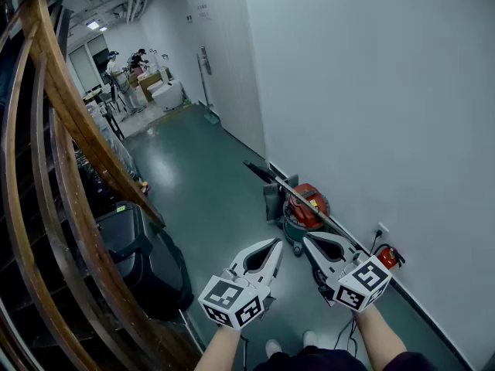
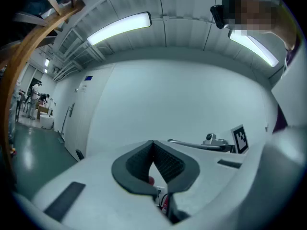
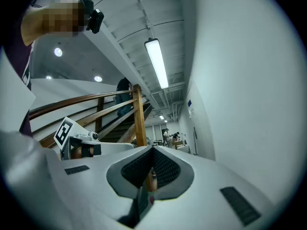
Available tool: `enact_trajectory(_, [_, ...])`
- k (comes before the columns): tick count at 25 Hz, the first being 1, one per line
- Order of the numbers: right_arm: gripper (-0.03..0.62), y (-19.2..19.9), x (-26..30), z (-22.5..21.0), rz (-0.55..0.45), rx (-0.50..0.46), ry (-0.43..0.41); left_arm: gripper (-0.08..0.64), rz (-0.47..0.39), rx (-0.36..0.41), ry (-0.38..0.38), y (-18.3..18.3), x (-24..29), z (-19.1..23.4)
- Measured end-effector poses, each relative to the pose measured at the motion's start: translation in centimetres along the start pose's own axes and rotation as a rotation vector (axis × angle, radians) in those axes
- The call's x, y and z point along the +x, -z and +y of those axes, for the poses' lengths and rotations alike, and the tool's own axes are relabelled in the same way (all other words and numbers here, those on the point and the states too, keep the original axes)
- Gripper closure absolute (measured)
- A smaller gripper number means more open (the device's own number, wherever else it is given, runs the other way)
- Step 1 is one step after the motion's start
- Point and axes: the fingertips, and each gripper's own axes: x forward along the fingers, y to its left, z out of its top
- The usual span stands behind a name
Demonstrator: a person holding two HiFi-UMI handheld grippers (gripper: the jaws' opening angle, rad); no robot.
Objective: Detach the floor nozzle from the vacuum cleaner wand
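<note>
Both grippers shut and empty, vacuum cleaner (image 1: 305, 207) parked by the wall (image 1: 371, 91)

The left gripper (image 1: 276, 243) and right gripper (image 1: 306, 239) are each pressed together with nothing in them, held level side by side. The vacuum sits at 12 o'clock just past their tips, with the wand (image 1: 288, 188) slanting across it from 10 to 4. I think the dark bit at the 10 o'clock end is the floor nozzle (image 1: 257, 170), but it's too small to be sure. I'd spread both jaws first, clamp one on the wand near the joint and the other on the nozzle neck, then pull straight along the wand without levering sideways.
</note>
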Motion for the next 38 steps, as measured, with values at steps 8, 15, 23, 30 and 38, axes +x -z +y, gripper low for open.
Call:
enact_trajectory(8, [0.575,0.4,-0.4,-1.1,0.023,0.003,-0.02,0.557,0.024,-0.016,0.003,0.9,1.0,-0.5])
enact_trajectory(15, [0.575,1.8,-1.5,-3.4,0.057,0.035,-0.06,0.557,0.045,-0.031,-0.015,2.1,3.2,-0.7])
enact_trajectory(23, [0.575,3.4,-3.5,-7.9,0.098,0.077,-0.086,0.557,0.067,-0.068,-0.063,3.5,6.9,-0.8])
enact_trajectory(30, [0.575,3.8,-2.3,-12.1,0.094,0.126,-0.095,0.557,0.105,-0.07,-0.091,4.3,10.3,0.9])
enact_trajectory(38, [0.575,5.9,2.3,-15.8,0.107,0.157,-0.077,0.557,0.128,-0.094,-0.087,5.2,13.8,7.0])
